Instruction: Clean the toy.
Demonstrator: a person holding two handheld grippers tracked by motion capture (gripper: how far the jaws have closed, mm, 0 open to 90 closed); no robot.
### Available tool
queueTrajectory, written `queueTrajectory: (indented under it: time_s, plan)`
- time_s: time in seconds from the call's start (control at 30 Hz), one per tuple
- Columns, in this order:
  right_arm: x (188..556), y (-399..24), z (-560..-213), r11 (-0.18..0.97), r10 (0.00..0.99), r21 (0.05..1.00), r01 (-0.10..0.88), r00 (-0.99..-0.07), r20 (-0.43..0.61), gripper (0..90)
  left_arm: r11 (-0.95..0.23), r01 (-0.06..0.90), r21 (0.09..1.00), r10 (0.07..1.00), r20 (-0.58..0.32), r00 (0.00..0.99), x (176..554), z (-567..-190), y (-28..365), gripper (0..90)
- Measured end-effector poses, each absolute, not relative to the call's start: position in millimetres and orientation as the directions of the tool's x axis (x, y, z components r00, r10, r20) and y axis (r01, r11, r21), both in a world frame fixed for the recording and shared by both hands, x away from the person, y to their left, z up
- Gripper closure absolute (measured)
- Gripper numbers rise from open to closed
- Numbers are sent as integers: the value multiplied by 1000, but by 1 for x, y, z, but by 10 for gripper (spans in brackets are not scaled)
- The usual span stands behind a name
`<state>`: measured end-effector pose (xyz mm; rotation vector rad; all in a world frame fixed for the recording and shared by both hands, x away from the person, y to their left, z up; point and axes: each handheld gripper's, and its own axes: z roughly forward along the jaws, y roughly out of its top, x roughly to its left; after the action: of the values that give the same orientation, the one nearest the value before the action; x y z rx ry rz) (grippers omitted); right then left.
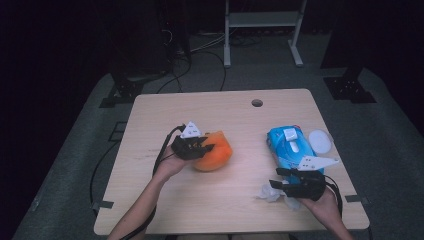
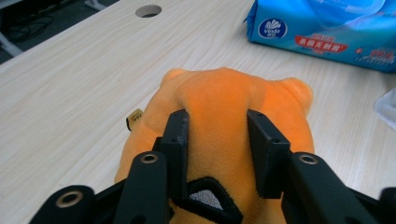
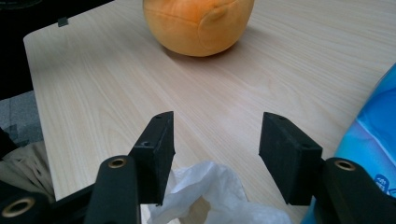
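Observation:
An orange plush toy (image 1: 217, 152) lies left of the table's middle. My left gripper (image 1: 205, 146) comes at it from the left and is shut on it. In the left gripper view both pads press into the soft sides of the plush toy (image 2: 219, 88), held in the left gripper (image 2: 219, 119). My right gripper (image 1: 280, 179) stands open near the front right edge. In the right gripper view a crumpled white tissue (image 3: 210, 191) lies under the wide jaws of the right gripper (image 3: 217, 126), untouched by the pads. The plush toy (image 3: 198, 21) sits farther off.
A blue pack of tissues (image 1: 287, 145) lies just beyond my right gripper, with a round white lid (image 1: 320, 141) to its right. The wooden table (image 1: 150, 200) has a cable hole (image 1: 257, 103) near its far edge. The floor around is dark.

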<state>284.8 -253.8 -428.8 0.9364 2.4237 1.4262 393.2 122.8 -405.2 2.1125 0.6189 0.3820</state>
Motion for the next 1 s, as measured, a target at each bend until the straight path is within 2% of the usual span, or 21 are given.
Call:
queueTrajectory:
  time_s: [0.07, 0.2, 0.33, 0.53, 1.0]
  plan:
    - [286, -254, -430, 346, 599, 835, 427, -786, 154, 415, -484, 298, 823, 555, 26, 831, 393, -403, 123, 462]
    - [286, -254, -430, 349, 602, 835, 427, -785, 150, 409, -474, 298, 829, 556, 19, 831, 389, -399, 124, 320]
    - [287, -254, -430, 345, 607, 835, 428, -780, 148, 395, -460, 303, 835, 563, 10, 826, 382, -397, 129, 239]
    - [288, -252, -429, 352, 609, 834, 425, -781, 141, 381, -444, 314, 839, 585, 7, 811, 370, -397, 142, 191]
    - [286, -249, -430, 362, 611, 830, 424, -781, 132, 354, -425, 327, 844, 616, 5, 788, 345, -400, 171, 171]
